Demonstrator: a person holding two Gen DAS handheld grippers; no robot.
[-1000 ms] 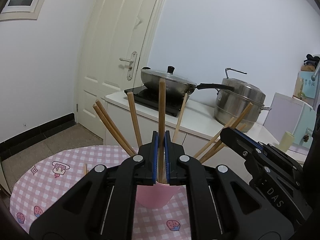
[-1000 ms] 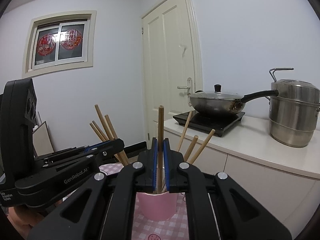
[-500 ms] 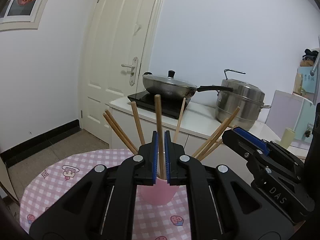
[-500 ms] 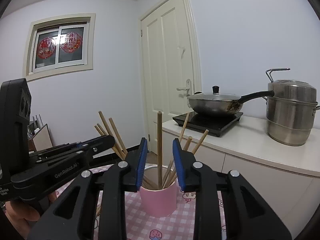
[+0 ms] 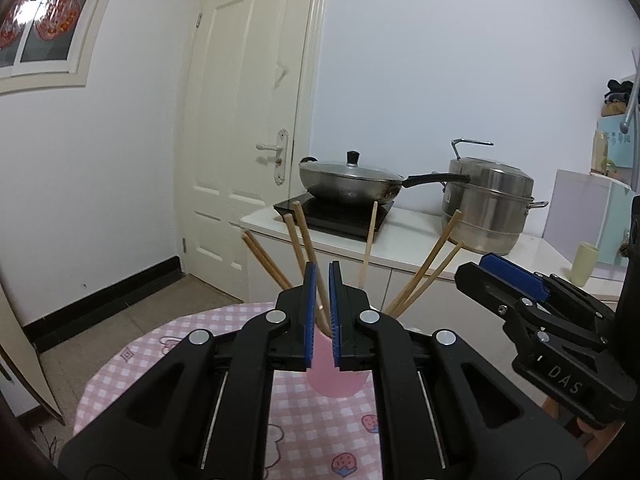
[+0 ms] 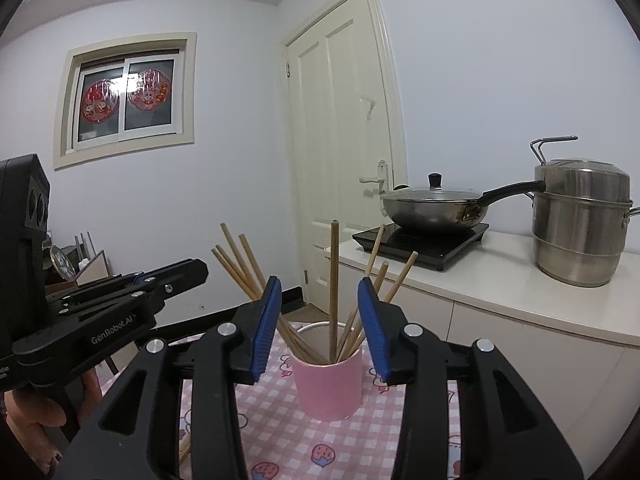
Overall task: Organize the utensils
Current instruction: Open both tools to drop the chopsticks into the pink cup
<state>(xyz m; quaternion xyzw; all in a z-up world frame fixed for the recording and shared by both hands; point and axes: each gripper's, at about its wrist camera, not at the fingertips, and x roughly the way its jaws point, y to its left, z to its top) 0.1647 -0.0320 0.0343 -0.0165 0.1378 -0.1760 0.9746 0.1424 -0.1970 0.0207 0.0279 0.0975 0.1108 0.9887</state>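
My right gripper [image 6: 318,316] has just been opening; its jaws stand apart, released, with the upright chopstick [image 6: 334,280] free between them in the pink cup [image 6: 328,384] on the table [image 6: 280,440]. My left gripper [image 5: 322,304] is clenched, holding nothing.

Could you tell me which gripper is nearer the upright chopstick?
Right. The right gripper's fingers, just opening, flank the upright chopstick untouched; the left gripper sits off to one side.
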